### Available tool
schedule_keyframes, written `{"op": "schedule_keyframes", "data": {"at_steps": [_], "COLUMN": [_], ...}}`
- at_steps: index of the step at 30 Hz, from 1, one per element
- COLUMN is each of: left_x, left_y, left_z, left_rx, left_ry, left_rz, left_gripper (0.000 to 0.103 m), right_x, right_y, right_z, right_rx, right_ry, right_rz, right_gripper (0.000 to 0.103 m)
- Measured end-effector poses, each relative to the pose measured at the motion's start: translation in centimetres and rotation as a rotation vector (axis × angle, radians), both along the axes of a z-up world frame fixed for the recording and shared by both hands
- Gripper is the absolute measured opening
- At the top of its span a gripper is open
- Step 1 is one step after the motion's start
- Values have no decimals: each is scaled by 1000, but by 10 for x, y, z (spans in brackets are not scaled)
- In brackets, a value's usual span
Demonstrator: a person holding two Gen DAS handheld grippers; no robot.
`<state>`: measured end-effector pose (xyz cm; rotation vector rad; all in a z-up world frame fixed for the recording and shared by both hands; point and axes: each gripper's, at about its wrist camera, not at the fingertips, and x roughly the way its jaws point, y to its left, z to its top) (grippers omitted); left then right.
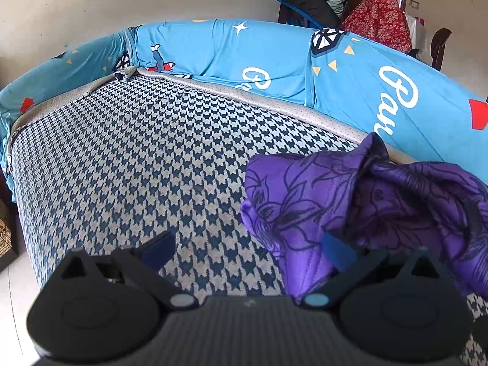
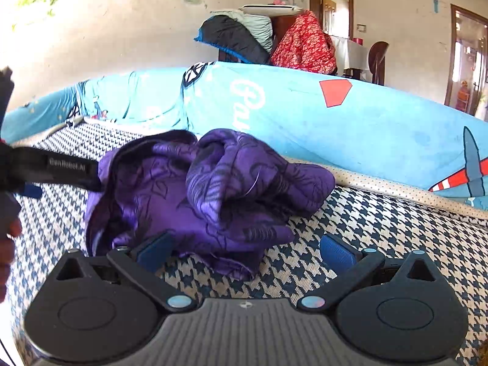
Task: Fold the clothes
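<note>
A: Where is the purple garment (image 2: 207,189)?

B: Crumpled in a heap on the houndstooth seat cushion (image 1: 128,158), close to the blue printed backrest cover (image 1: 274,61) behind it.

A: And the left gripper (image 1: 248,251)?

B: Its blue pads are spread wide apart, holding nothing. One pad (image 1: 337,251) lies against the near edge of the garment; the other hangs over bare cushion, beside the heap.

A: The right gripper (image 2: 245,251)?

B: Also spread apart, empty. Its left pad (image 2: 154,250) sits at the garment's front edge, the other (image 2: 337,251) over the cushion just beside the cloth.

A: Anything behind the garment?

B: Past the backrest, a pile of clothes (image 2: 265,36) against the wall, dark, pale green and red floral.
</note>
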<state>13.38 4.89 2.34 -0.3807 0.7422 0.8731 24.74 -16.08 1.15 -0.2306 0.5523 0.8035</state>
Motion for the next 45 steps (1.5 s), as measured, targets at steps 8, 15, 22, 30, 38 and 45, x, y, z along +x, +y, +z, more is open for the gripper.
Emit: {"op": "schedule_keyframes", "data": {"at_steps": [8,15,22,30,38,45], "left_x": [-1,1,5,6,9,11], "left_y": [1,-1,-6,-3,-8,-20], "left_z": [-4,-8,-12,-17,-18,-11], "left_rx": [-11,-20,-16,-16,1,-17], "left_ry": [12,26,47,59,65,21], "left_rz": [-16,-27,-57,-65,-64,-105], "left_gripper": [103,103,103,103,103,103], "right_x": [-14,7,25,32,35,31], "right_y": [-33,-22,17,20,-11,-31], "right_z": [20,17,5,4,29,46], "right_rx": [169,220,178,243,286,311], "right_ry": [3,69,109,145,49,-20], "right_rz": [-48,-14,-10,-62,-209,-302], "right_gripper": [103,102,65,8,7,7]}}
